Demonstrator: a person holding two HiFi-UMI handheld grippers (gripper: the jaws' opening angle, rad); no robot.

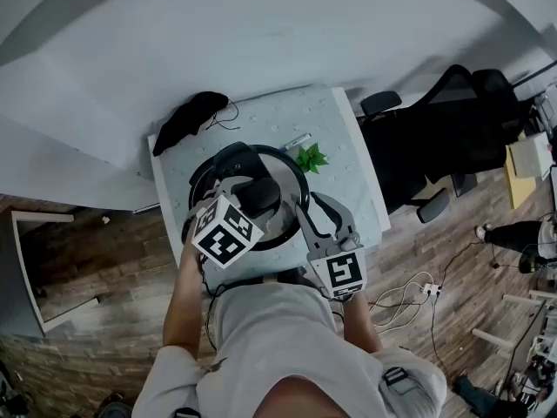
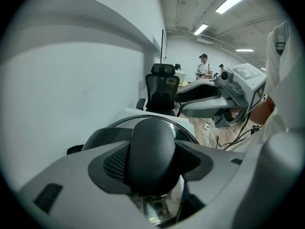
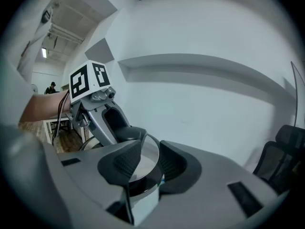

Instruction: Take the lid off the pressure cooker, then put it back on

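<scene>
The round metal lid with a black knob is over the middle of the pale table. My left gripper comes from the near left and is shut on that knob; its pads hug both sides. My right gripper reaches in from the near right, and its jaws close on the lid's thin rim. A shiny metal wall, apparently the cooker's pot, shows right below that rim. Each gripper appears in the other's view: the right gripper and the left gripper.
A black cloth bundle lies at the table's far left corner. A small green plant and a silvery pen-like thing sit just behind the lid. Black office chairs stand right of the table. Cables lie on the floor.
</scene>
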